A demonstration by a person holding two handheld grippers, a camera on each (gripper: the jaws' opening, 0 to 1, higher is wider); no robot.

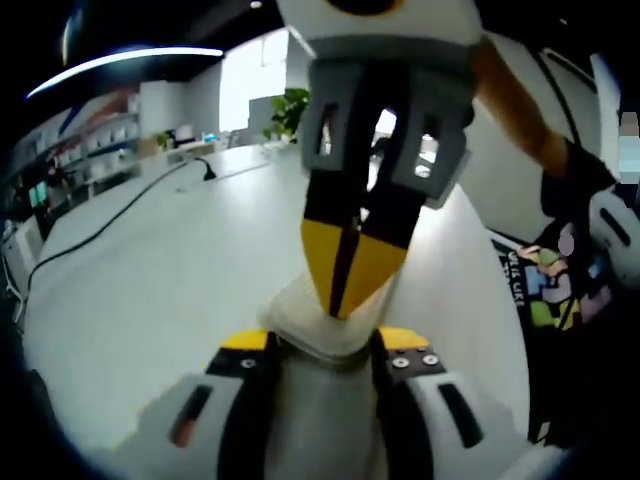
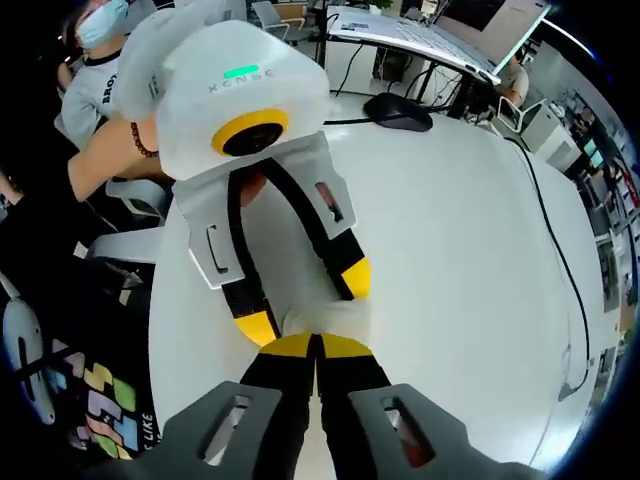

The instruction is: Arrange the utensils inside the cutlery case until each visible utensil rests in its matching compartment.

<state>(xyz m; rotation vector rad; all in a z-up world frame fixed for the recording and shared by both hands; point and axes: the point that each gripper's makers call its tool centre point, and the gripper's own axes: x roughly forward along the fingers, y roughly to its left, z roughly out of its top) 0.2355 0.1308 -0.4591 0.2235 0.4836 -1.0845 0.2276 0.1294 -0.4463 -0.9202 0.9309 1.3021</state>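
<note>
two grippers meeting over a pale case on the white table

in the left gripper view, the left gripper (image 1: 325,345) is reaching forward from the bottom with its yellow-tipped jaws standing apart, one on each side of a pale, translucent case (image 1: 325,325). i cannot tell whether the jaws are pressing its sides or just flanking it. straight ahead of it, the right gripper (image 1: 348,290) is coming down from above, its yellow tips together in a point that is touching or nearly touching the top edge of the case.

in the right gripper view, the right gripper (image 2: 317,347) is showing its jaws drawn together, tips meeting at the case (image 2: 335,318); whether anything thin is pinched between them i cannot tell. just beyond those tips the left gripper (image 2: 305,300) is pointing back with its jaws spread around the case. the contents are too blurred to make out.

everything is sitting over a white table (image 1: 150,270), with a black cable (image 2: 560,250) running along it well off to the side.
</note>
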